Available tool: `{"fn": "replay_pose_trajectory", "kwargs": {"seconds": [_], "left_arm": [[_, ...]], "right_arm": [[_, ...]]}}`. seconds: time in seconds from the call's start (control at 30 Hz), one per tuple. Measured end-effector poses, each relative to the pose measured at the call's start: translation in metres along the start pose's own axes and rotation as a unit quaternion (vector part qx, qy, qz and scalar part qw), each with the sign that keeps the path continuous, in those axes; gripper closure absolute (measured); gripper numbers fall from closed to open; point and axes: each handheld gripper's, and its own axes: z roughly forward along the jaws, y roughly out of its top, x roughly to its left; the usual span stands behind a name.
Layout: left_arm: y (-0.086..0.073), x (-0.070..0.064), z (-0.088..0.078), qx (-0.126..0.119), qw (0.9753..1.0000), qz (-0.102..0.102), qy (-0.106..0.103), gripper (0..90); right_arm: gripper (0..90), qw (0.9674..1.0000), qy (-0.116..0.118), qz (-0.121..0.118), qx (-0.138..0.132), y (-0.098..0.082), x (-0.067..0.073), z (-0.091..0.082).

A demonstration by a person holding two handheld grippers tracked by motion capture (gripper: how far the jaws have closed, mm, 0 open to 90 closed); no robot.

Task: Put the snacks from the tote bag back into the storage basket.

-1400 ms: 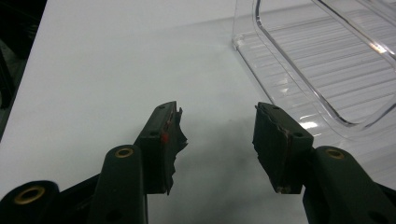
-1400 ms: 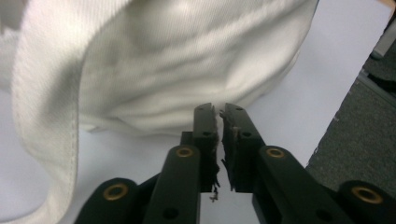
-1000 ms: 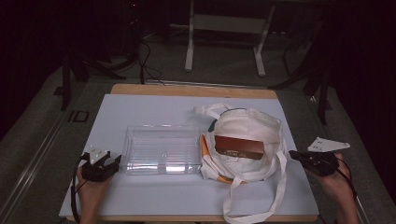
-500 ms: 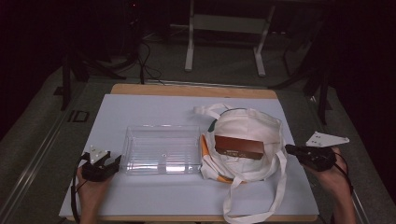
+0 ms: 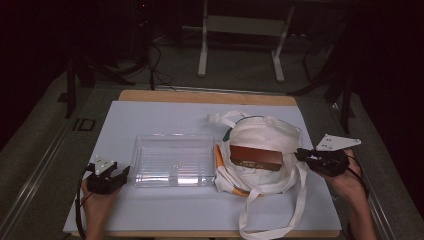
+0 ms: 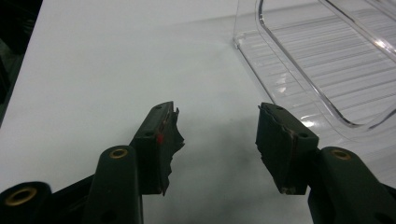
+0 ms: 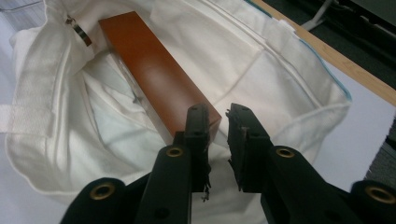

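Right claw (image 7: pixel 218 140) of mine has just been opening its jaws a little, with nothing between them, near the end of the long brown wooden box (image 7: pixel 156 77) inside the white cloth tote bag (image 7: pixel 261 70). Left claw (image 6: pixel 217 140) stands spread and empty on the white table (image 6: pixel 116 70), beside the clear plastic tray (image 6: pixel 327 60).

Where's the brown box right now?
In the high view the brown box lies in the open mouth of the white tote bag, right of the clear tray, near the right gripper.
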Motion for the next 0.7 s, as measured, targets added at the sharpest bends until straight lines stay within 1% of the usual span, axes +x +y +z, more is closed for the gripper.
{"fn": "replay_pose_trajectory", "kwargs": {"seconds": [0.1, 0.13, 0.17, 0.23, 0.33, 0.43, 0.53, 0.57, 0.67, 0.7], "left_arm": [[0.0, 0.0, 0.0, -0.002, 1.0, -0.002, 0.0, 47.0], [0.0, 0.001, -0.001, -0.003, 1.0, -0.004, -0.001, 47.0], [0.0, 0.001, -0.001, -0.003, 1.0, -0.004, -0.001, 47.1], [0.0, 0.001, -0.001, -0.003, 1.0, -0.004, -0.002, 47.0], [0.0, 0.001, -0.001, -0.002, 1.0, -0.004, -0.002, 47.0], [0.0, 0.001, 0.0, -0.001, 1.0, -0.005, -0.004, 46.9], [0.0, 0.001, 0.0, -0.001, 1.0, -0.004, -0.004, 46.8], [0.0, 0.001, 0.0, 0.0, 1.0, -0.004, -0.004, 46.7], [0.0, 0.001, 0.0, 0.0, 1.0, -0.005, -0.004, 46.6], [0.0, 0.001, 0.0, 0.0, 1.0, -0.005, -0.004, 46.3]], "right_arm": [[75.7, 0.9999, 0.006, -0.011, 0.012, 0.006, 0.002, 0.007], [75.7, 0.9999, 0.006, -0.011, 0.012, 0.006, 0.002, 0.007], [74.6, 0.9996, 0.008, -0.017, 0.02, 0.009, 0.003, 0.011], [74.5, 0.9995, 0.009, -0.018, 0.024, 0.01, 0.004, 0.013], [74.4, 0.9986, 0.011, -0.032, 0.041, 0.015, 0.005, 0.022], [73.3, 0.9982, 0.013, -0.035, 0.046, 0.016, 0.006, 0.026], [71.4, 0.9973, 0.016, -0.041, 0.058, 0.019, 0.007, 0.033], [69.3, 0.9967, 0.02, -0.046, 0.065, 0.021, 0.008, 0.036], [67.5, 0.9961, 0.023, -0.049, 0.07, 0.022, 0.008, 0.04], [64.5, 0.9954, 0.024, -0.051, 0.077, 0.024, 0.008, 0.042]]}}
